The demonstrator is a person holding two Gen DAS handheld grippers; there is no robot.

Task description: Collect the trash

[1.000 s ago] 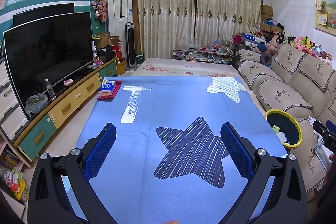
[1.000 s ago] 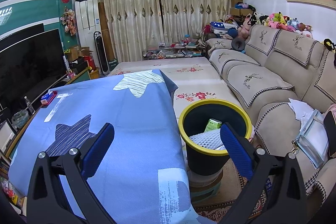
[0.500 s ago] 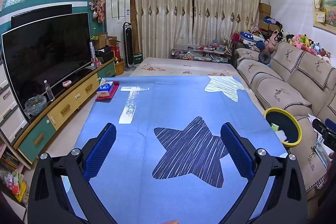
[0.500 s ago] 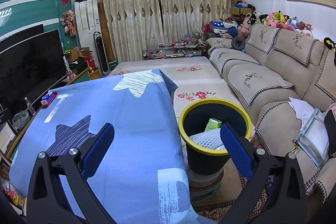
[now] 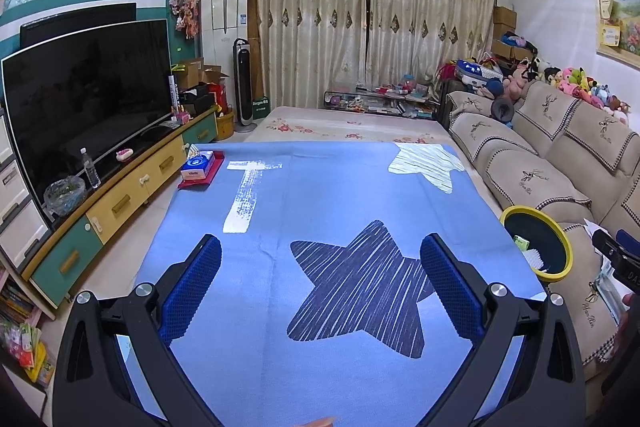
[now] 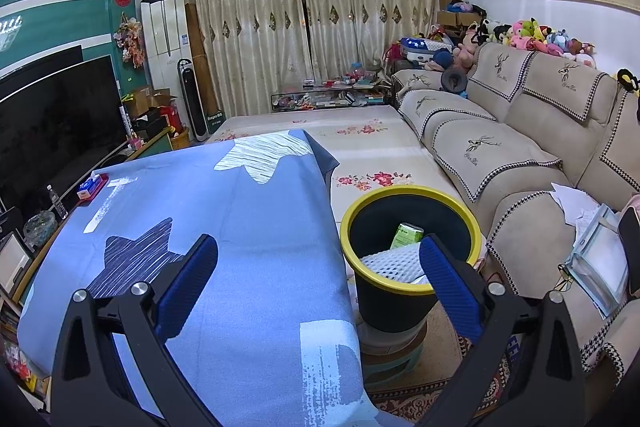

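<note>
My left gripper point(image 5: 320, 267) and right gripper point(image 6: 318, 263) hang with fingers spread wide, empty, above the blue star cloth point(image 5: 340, 195); the trash bin point(image 6: 412, 227), beside the table, holds a green carton point(image 6: 406, 235) and white foam netting point(image 6: 392, 265).

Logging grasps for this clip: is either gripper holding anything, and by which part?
Nothing is held. The left gripper and right gripper are both open, with only the blue cloth showing between their fingers.

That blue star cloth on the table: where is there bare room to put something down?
Most of the blue cloth is bare, from the dark star to the white star. Only the far left corner is taken, by a tissue box on a red tray. The bin already holds trash.
</note>
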